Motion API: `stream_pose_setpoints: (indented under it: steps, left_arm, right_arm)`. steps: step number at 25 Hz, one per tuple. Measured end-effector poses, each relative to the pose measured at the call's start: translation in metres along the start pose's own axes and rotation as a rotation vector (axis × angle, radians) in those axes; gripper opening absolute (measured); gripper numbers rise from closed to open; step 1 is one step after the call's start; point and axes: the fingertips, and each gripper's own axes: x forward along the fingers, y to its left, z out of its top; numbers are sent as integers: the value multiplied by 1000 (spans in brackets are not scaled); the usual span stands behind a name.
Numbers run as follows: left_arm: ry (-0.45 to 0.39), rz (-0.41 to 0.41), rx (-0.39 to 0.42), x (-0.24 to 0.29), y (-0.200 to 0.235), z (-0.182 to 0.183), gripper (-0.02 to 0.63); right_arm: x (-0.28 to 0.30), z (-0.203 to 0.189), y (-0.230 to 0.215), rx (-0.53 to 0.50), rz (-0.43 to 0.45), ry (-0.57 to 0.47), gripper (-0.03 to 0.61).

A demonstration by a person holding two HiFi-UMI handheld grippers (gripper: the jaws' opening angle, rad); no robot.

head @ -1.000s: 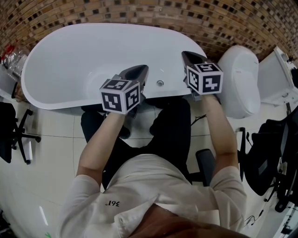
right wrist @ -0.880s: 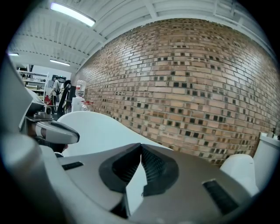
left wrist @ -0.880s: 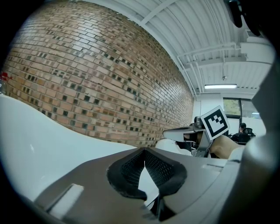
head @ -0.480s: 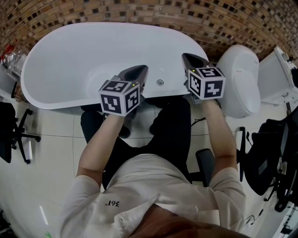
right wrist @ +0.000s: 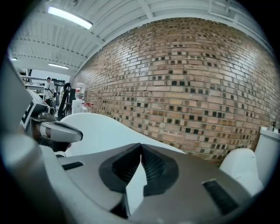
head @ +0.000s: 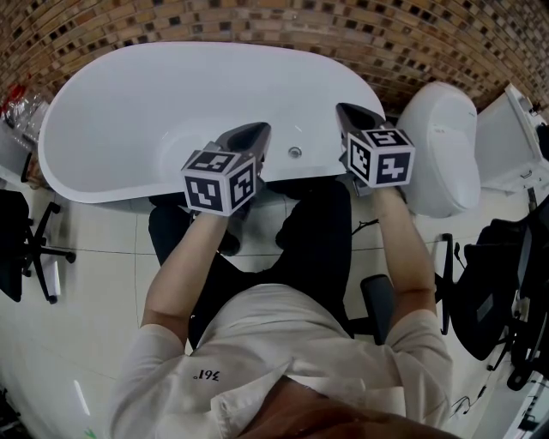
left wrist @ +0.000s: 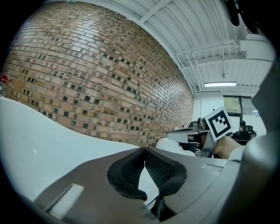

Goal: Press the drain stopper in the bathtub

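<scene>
2 empty, tips together: left tool (head: 256,130), right tool (head: 345,110) above bathtub (head: 129,103) rim; toilet (head: 442,146) beside right tool.

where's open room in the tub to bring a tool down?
The tub is bare from its left end across to the brick wall side. Tight only by the near rim, where the drain stopper sits between left tool and right tool.

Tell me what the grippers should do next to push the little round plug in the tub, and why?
Probably dip the left gripper down to the drain stopper. It and the right gripper hang shut over the near rim of the bathtub, touching nothing, and the stopper lies between them, nearer the left tip in the head view.
</scene>
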Motion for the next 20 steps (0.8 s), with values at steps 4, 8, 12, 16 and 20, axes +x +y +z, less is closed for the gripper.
stream_pose_setpoints:
  steps: [4, 8, 12, 16, 20]
  left_arm:
    - [1, 0, 1, 1, 0, 0, 8]
    - [2, 0, 5, -1, -2, 1, 8]
    - [1, -1, 6, -1, -4, 1, 8]
    - [4, -3, 7, -1, -5, 1, 8]
    - [5, -3, 9, -2, -5, -2, 8]
  right_arm:
    - [1, -2, -1, 5, 1, 1, 14]
    - [-2, -3, -3, 9, -3, -6, 14]
    - [-4, -3, -4, 9, -10, -24, 14]
    - [-6, 0, -6, 20, -13, -51, 14]
    - [-7, 0, -7, 34, -12, -67, 14]
